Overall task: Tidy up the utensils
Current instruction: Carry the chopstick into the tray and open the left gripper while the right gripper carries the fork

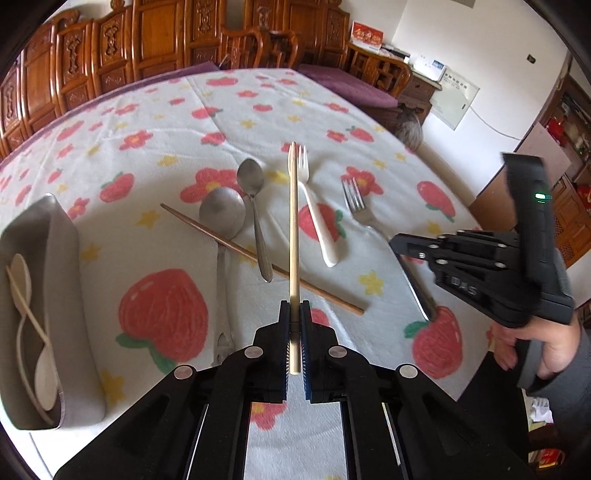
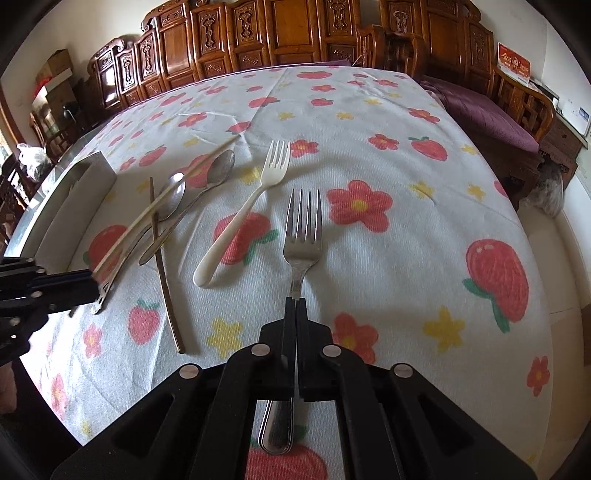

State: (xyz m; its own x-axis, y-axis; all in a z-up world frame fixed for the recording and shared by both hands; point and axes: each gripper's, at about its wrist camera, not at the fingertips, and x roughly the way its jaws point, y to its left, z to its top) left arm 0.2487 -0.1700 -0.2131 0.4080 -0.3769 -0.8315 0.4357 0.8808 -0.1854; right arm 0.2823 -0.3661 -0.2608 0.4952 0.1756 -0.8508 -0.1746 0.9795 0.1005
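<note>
My left gripper (image 1: pixel 294 314) is shut on a pale wooden chopstick (image 1: pixel 293 221) and holds it above the table, pointing away. My right gripper (image 2: pixel 295 306) is shut on the handle of a metal fork (image 2: pixel 303 229), tines pointing away. On the floral cloth lie a white plastic fork (image 2: pixel 243 214), two metal spoons (image 1: pixel 223 214) (image 1: pixel 253 199) and a dark brown chopstick (image 1: pixel 258 254). A grey metal tray (image 1: pixel 64 258) at the left holds two wooden spoons (image 1: pixel 22 280) and a chopstick.
The table has a white cloth with strawberries and flowers (image 2: pixel 406 184). Carved wooden chairs (image 2: pixel 295 33) line the far edge. A purple-cushioned bench (image 2: pixel 491 110) stands at the right. My right gripper also shows in the left wrist view (image 1: pixel 402 245).
</note>
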